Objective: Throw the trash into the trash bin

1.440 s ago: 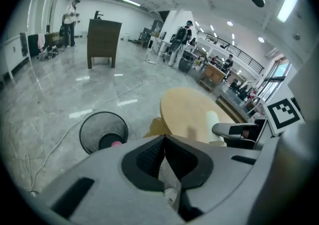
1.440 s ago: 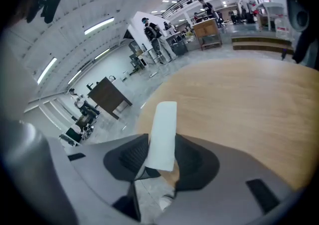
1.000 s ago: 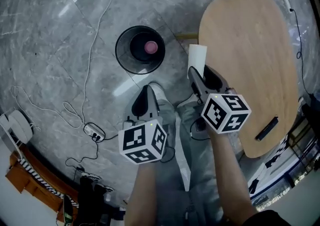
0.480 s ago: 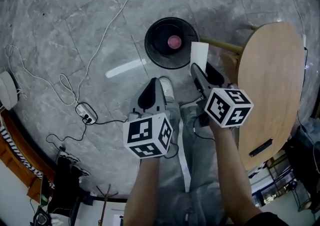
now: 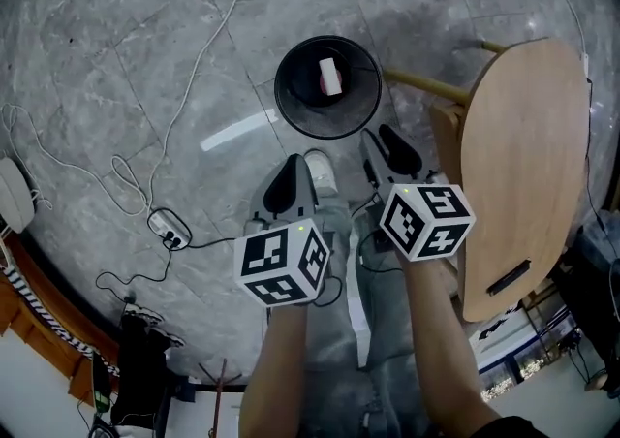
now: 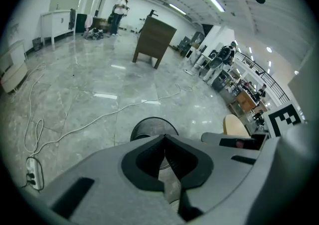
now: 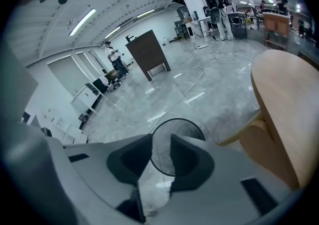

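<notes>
The black round trash bin stands on the grey marble floor, just ahead of both grippers. A white piece of trash shows inside its opening, over something pink. My right gripper hangs just right of the bin, near its rim. Its jaws stand apart with nothing between them and have just been closing. In the right gripper view the bin shows through the gap of that gripper. My left gripper is below the bin, its jaws together at the tip and empty. The left gripper view shows this gripper with the bin beyond it.
A light wooden table stands to the right on angled legs, close beside the right gripper. White cables and a power strip lie on the floor at the left. The person's legs and a shoe are below the grippers.
The white piece that the right gripper held is gone from its jaws and now lies in the bin. Both grippers have come closer to the bin.
</notes>
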